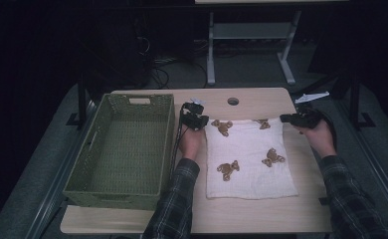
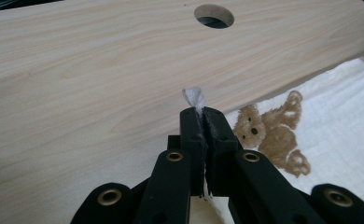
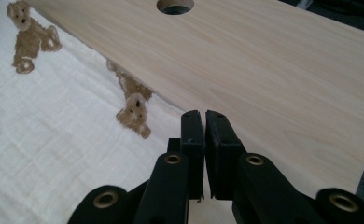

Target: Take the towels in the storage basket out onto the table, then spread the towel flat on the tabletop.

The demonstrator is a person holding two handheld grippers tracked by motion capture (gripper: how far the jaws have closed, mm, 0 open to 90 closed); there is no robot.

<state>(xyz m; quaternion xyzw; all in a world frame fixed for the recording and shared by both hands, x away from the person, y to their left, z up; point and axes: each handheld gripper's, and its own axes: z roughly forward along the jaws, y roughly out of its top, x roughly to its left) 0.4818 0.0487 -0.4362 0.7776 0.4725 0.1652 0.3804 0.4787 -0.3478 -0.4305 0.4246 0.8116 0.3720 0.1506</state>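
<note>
I see my left gripper pinching a corner of the white, bear-printed woven cloth; my right gripper's fingers look closed, cloth between them unclear, above the pale wooden desk.

A cloth lies on the desk, right of a basket standing at the desk's left end. The left tool sits at the cloth's far left corner, the right tool at its far right corner. A hole in the desk lies behind the cloth.

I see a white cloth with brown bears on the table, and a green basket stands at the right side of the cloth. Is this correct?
Not quite. In the high view the green basket stands at the left side of the white cloth, not the right. The rest is correct.
</note>
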